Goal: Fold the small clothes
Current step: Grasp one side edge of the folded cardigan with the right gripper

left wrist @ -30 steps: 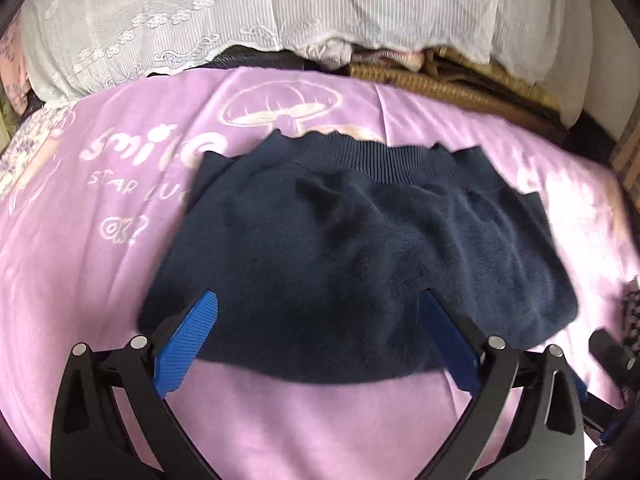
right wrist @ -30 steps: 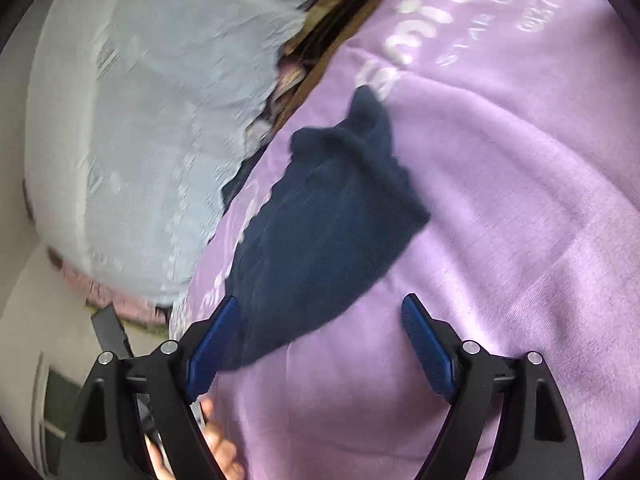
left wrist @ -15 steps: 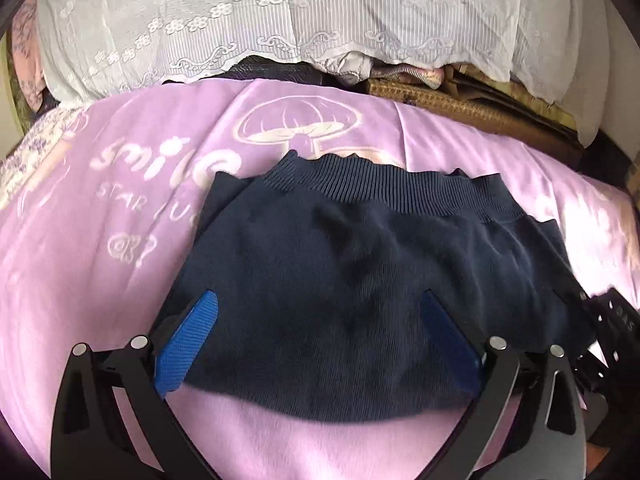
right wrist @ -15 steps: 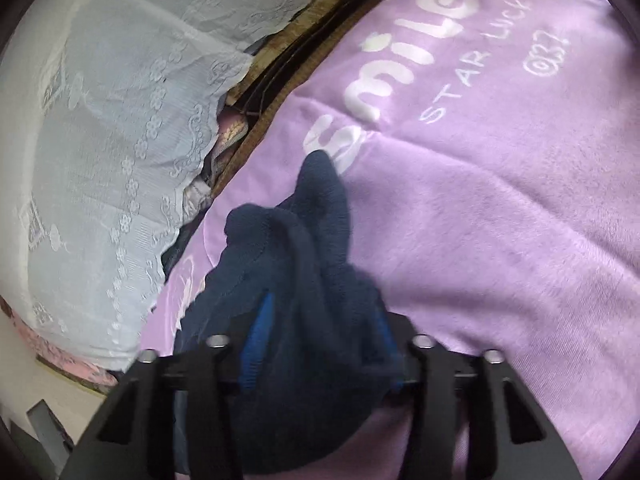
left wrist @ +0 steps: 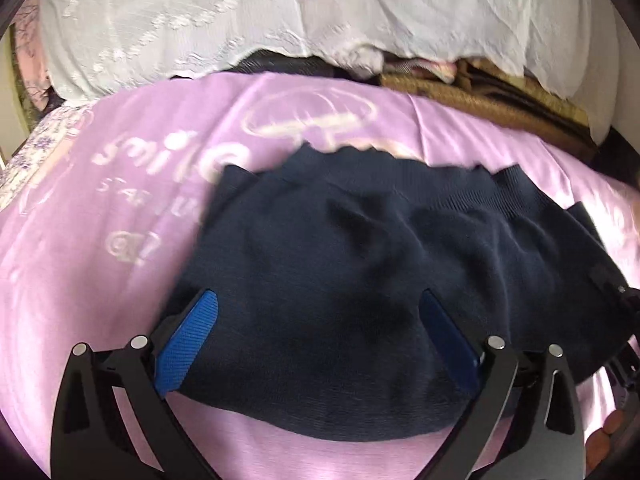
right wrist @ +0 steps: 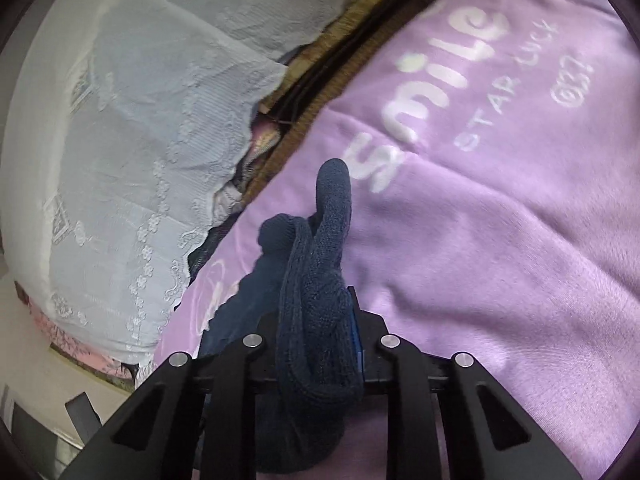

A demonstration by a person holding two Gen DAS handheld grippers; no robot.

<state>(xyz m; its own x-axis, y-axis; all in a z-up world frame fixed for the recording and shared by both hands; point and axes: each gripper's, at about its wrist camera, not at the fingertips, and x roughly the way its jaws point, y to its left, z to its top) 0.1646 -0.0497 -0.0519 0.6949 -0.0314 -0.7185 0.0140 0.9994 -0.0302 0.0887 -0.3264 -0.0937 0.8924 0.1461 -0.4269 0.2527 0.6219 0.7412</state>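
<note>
A small navy knit garment (left wrist: 360, 272) lies spread on a purple blanket (left wrist: 100, 280), its ribbed waistband at the far side. My left gripper (left wrist: 316, 340) is open just over the garment's near hem, its blue pads on either side of the cloth. My right gripper (right wrist: 320, 332) is shut on the garment's right edge (right wrist: 320, 300), which bunches up between the jaws and stands above them. The right gripper also shows at the right edge of the left wrist view (left wrist: 616, 304).
The purple blanket (right wrist: 500, 240) has white "smile" lettering. White lace cloth (left wrist: 280, 12) covers a pile behind it. A brown woven mat (left wrist: 480, 100) and dark folded things lie between them. A hand (left wrist: 600, 436) shows at the lower right.
My right gripper went from open over the garment's edge to shut on it, bunching the cloth. My left gripper moved closer over the near hem and stayed open.
</note>
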